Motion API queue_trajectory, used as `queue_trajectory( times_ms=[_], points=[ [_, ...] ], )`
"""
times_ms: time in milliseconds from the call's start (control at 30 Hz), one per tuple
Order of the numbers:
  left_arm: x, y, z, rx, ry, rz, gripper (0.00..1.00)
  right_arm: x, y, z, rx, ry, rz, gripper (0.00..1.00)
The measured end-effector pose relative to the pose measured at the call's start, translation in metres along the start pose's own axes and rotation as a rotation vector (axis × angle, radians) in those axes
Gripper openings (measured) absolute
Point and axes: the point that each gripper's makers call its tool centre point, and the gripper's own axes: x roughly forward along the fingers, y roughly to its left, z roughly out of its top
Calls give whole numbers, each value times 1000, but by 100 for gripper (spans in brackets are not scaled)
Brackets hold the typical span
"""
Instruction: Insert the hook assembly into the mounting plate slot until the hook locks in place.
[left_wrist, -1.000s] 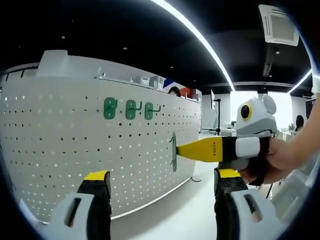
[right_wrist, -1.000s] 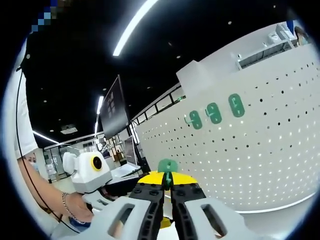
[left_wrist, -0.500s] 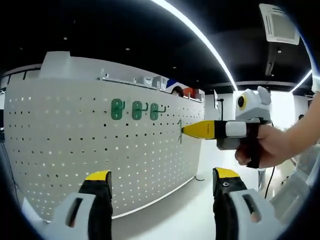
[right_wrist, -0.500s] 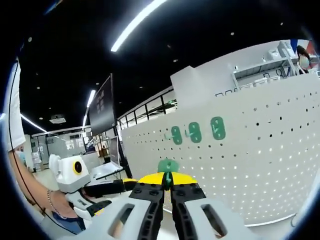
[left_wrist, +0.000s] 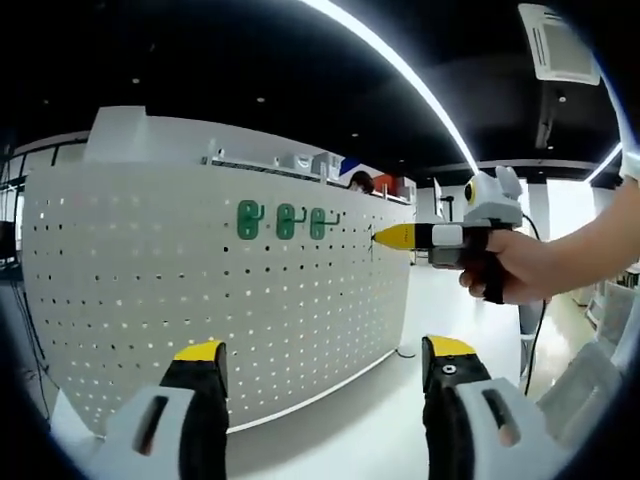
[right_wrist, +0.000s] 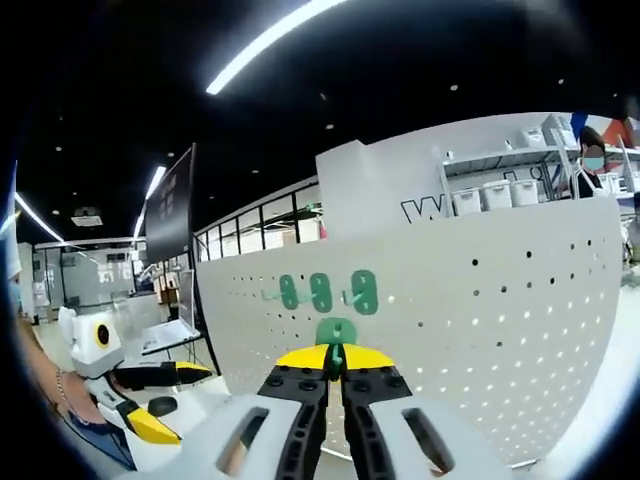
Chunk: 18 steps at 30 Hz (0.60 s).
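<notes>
A white pegboard mounting plate (left_wrist: 150, 290) stands upright with three green hooks (left_wrist: 285, 221) in a row near its top. My right gripper (left_wrist: 385, 238) comes in from the right, shut on a green hook assembly (left_wrist: 372, 243) seen edge-on just right of that row, close to the board. In the right gripper view the held hook assembly (right_wrist: 336, 334) sticks up from my shut right gripper (right_wrist: 336, 358), just below the three mounted hooks (right_wrist: 321, 291) on the pegboard (right_wrist: 480, 330). My left gripper (left_wrist: 325, 358) is open and empty; it also appears low left (right_wrist: 175, 400).
A hand (left_wrist: 510, 265) holds the right gripper. Behind the board are shelves with boxes (right_wrist: 500, 195) and a person (right_wrist: 592, 165). A dark screen (right_wrist: 170, 205) hangs at the left. Pale floor (left_wrist: 380, 420) runs along the board's foot.
The right gripper with its hook has risen and moved away from the left camera, toward the row of mounted hooks. The right gripper view now faces the pegboard more squarely.
</notes>
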Motion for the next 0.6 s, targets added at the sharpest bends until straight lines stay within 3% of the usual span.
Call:
queue_trajectory(
  times_ms=[300,600],
  points=[
    [-6,6,2,2,-4,22,81,7,-29,18,-72,-12,-88,1],
    [-8,6,2,4,-1,27,80,18,-40,26,-115,-26,-125,1]
  ],
)
